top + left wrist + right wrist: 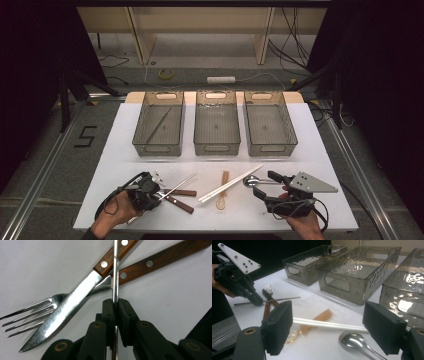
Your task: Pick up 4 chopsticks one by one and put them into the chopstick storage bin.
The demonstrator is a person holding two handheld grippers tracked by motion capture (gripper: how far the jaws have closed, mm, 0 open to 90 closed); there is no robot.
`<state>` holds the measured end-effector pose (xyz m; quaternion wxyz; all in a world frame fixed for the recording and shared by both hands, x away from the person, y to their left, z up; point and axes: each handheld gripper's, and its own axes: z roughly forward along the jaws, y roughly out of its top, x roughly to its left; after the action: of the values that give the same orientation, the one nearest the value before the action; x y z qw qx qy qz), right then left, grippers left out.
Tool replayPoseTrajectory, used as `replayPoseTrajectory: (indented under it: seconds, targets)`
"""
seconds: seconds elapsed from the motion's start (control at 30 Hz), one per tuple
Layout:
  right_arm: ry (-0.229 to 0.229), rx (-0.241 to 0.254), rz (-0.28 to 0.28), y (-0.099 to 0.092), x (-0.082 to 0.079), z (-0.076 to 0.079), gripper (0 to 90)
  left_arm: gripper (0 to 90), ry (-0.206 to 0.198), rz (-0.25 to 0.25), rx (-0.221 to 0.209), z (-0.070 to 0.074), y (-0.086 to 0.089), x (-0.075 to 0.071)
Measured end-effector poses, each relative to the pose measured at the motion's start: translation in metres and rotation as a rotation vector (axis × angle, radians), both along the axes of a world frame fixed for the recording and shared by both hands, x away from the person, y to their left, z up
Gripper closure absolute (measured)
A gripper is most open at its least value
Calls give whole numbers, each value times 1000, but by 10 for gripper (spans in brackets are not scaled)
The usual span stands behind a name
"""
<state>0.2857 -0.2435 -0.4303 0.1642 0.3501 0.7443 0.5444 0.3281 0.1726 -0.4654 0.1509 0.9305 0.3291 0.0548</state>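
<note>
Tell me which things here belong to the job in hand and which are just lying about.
In hand:
- left tongs, shut on the metal chopstick
- right tongs, open above the spoon
- three clear bins, left one already holding a metal chopstick

Lying about:
- steak knife and fork, crossed under the chopstick
- white chopsticks
- amber spoon
- tape roll on the floor
</note>
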Motion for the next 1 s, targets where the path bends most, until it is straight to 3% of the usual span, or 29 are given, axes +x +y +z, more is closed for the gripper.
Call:
replayPoseTrajectory:
  seconds: [0.27,0.47,0.67,1.0]
  targets:
    - [-3,5,1,0,0,0,252,844,-12,-13,-2,2,1,-1]
    - [-5,3,0,0,0,0,252,847,-30,-19,-27,9,1,-2]
    - [-2,3,0,0,0,0,252,847,-48,1,-84,17,3,-2]
    - [2,1,-1,1,1,-1,252,847,-118,45,-186,34,7,4]
